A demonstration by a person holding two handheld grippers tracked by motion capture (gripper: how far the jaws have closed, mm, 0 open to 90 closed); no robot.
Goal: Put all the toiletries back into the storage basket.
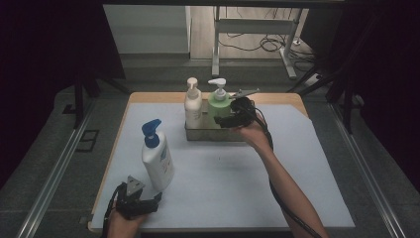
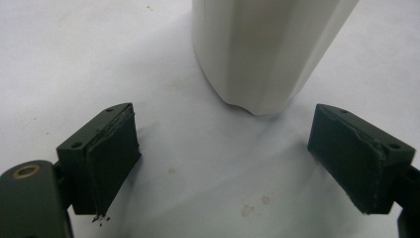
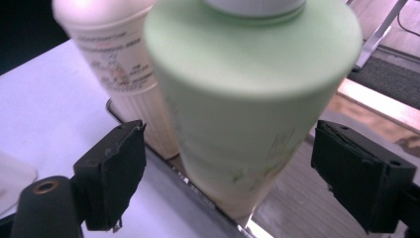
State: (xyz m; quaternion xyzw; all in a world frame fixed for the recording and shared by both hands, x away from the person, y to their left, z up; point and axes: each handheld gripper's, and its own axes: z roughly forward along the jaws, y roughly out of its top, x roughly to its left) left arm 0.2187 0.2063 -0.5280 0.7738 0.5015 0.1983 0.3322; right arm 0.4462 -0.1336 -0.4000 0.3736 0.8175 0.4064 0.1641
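A green pump bottle (image 1: 218,104) and a cream pump bottle (image 1: 192,106) stand upright in a metal tray (image 1: 198,134) at the back of the table. My right gripper (image 1: 225,120) reaches in from the right at the green bottle. In the right gripper view the green bottle (image 3: 247,99) stands between the open jaws of my right gripper (image 3: 230,178), with a gap at each pad; the cream bottle (image 3: 114,59) is behind it. A white bottle with a blue pump (image 1: 157,158) stands front left. My left gripper (image 1: 159,197) lies open just before that white bottle (image 2: 267,49).
A white mat (image 1: 223,168) covers the wooden table (image 1: 148,96). The tray's floor (image 3: 297,198) lies bare to the right of the green bottle. A metal frame (image 1: 247,29) and cables lie on the floor beyond the table.
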